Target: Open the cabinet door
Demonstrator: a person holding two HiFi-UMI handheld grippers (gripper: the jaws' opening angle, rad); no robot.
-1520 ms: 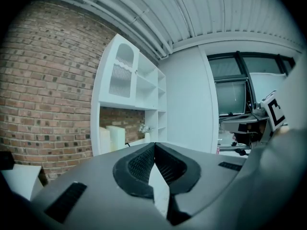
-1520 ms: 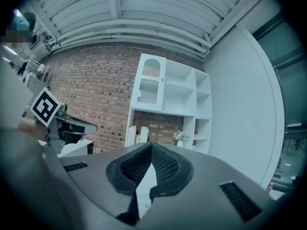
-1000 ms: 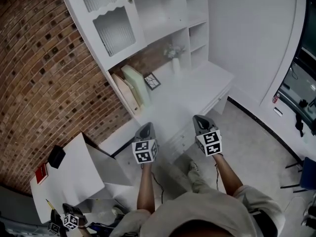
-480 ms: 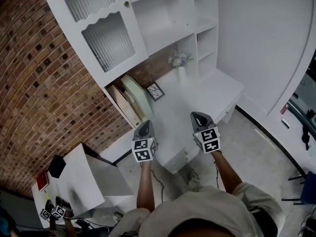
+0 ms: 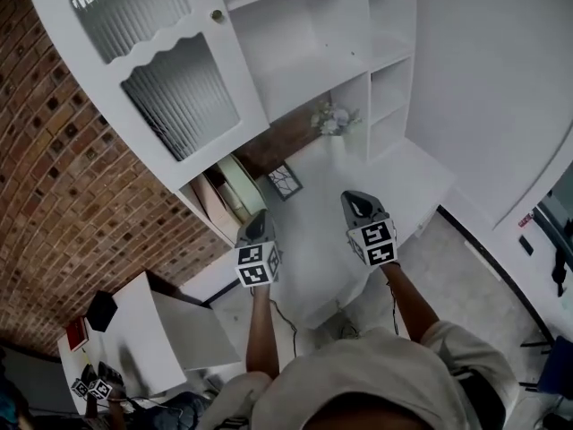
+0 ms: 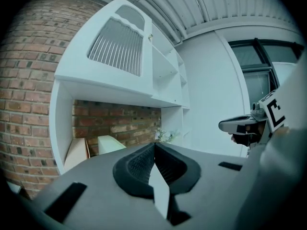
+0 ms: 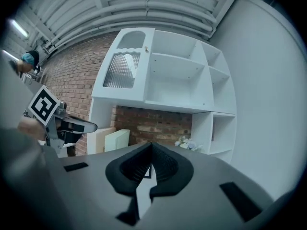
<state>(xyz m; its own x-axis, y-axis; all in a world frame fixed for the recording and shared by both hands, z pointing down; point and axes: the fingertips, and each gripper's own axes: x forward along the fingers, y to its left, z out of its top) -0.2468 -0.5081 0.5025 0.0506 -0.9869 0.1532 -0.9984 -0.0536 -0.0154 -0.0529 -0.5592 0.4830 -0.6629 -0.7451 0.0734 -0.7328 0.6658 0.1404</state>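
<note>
Compared with a second ago, the tall white shelf unit (image 5: 315, 52) looms larger and closer in the head view. Its white cabinet door with two ribbed glass panes (image 5: 161, 70) now fills the upper left, still closed, with its small round knob (image 5: 216, 15) at the door's right edge.

The left gripper (image 5: 260, 219) and right gripper (image 5: 353, 199) have come forward side by side. They now hang over the white desk top (image 5: 309, 231) below the shelves, well short of the door. Each claw is pressed together with nothing between its jaws.

The pale green board (image 5: 240, 184), the small framed picture (image 5: 285, 182) and the white vase of pale flowers (image 5: 331, 120) sit in the recess as before. The red brick wall (image 5: 63, 213) stays at left.
</note>
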